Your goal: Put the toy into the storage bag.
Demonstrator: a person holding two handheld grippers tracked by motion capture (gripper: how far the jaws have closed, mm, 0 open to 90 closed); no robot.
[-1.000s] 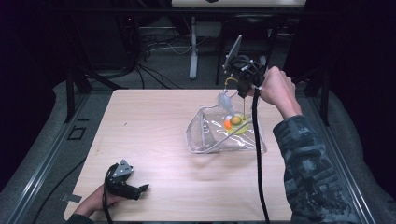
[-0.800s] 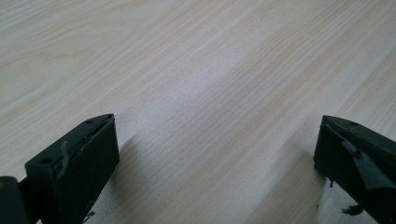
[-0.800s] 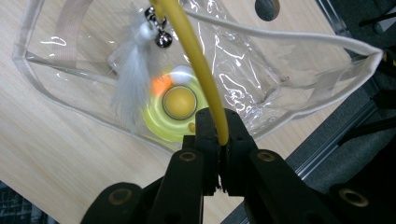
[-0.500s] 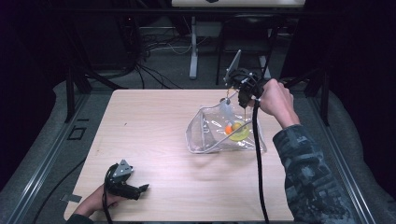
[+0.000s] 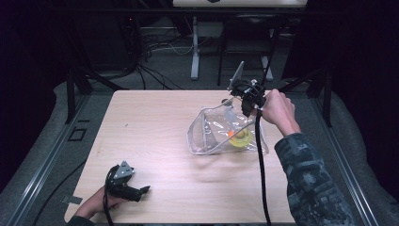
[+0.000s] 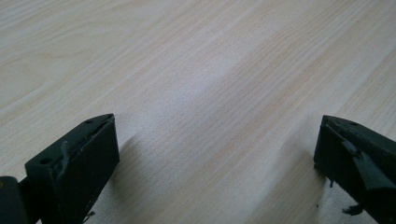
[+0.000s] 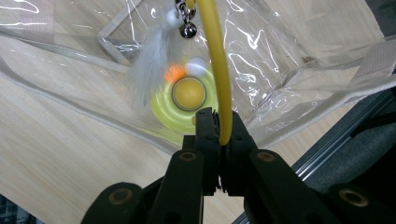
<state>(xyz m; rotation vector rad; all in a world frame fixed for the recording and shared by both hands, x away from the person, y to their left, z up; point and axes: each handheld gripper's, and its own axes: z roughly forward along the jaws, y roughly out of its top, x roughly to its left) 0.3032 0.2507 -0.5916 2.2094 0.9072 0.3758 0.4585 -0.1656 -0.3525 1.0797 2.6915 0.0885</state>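
Clear plastic is sagging open where the bag (image 5: 226, 134) is lying on the right half of the wooden table (image 5: 155, 141), and inside it a yellow ring toy (image 7: 187, 100) with an orange bit (image 7: 174, 73) is resting on the bottom. I am holding my right claw (image 7: 218, 122) above the bag's mouth, its jaws pinching a yellow cord (image 7: 218, 70) whose white feather (image 7: 148, 63) and small bell (image 7: 188, 30) are dangling into the bag. My left claw (image 6: 215, 154) is resting near the table's front left corner, jaws spread wide over bare wood.
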